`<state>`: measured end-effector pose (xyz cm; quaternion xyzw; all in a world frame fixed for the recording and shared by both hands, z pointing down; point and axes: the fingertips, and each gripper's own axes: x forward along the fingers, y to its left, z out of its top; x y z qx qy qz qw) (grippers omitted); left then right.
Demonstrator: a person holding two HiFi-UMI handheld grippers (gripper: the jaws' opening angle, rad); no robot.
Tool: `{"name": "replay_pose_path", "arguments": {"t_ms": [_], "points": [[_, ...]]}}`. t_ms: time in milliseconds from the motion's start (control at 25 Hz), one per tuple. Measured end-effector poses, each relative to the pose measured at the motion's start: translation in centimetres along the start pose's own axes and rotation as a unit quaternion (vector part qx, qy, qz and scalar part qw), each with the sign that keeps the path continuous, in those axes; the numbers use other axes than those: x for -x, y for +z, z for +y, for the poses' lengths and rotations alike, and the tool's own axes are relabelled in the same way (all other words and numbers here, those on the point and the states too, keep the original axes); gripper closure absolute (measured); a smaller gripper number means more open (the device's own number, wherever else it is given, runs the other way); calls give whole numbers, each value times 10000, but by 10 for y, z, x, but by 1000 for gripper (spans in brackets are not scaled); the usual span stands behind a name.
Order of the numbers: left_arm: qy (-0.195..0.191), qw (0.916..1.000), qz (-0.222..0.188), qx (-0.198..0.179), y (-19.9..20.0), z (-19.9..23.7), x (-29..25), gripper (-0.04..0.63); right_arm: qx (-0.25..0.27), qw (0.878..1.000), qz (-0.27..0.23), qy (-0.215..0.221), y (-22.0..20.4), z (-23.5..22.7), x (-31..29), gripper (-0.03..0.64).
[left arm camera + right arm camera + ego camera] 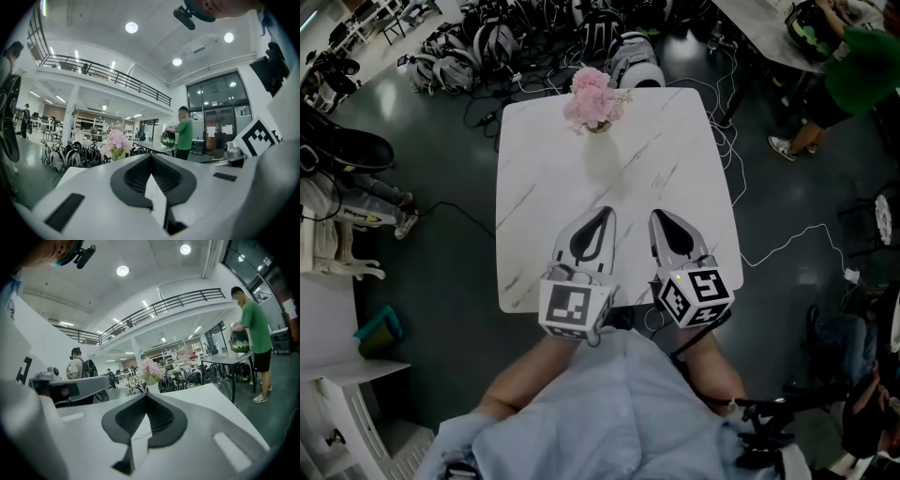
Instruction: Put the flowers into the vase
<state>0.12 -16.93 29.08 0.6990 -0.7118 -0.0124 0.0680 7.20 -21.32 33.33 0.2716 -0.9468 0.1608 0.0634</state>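
Pink flowers point(596, 97) stand in the vase point(599, 142), far on the surface point(534, 216).
Near, left tool point(604, 213) and right tool point(661, 216) clenched, empty; flowers likely light, crushable, best gripped low.

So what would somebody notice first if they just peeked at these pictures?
The bunch of pink flowers pops out first, standing in a white vase at the far edge of the white marble table. Next come the left gripper and the right gripper, side by side over the table's near edge, both shut and empty. A person in a green shirt is at another table, far right.
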Motion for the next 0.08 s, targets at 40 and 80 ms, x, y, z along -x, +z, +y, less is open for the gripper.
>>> {"name": "replay_pose_path", "arguments": {"t_ms": [40, 80], "points": [[5, 10000, -2, 2, 0, 0, -2, 591, -1, 10000, 8, 6, 0, -1, -1, 617], [9, 10000, -3, 4, -1, 0, -4, 591, -1, 10000, 15, 12, 0, -3, -1, 617]]}}
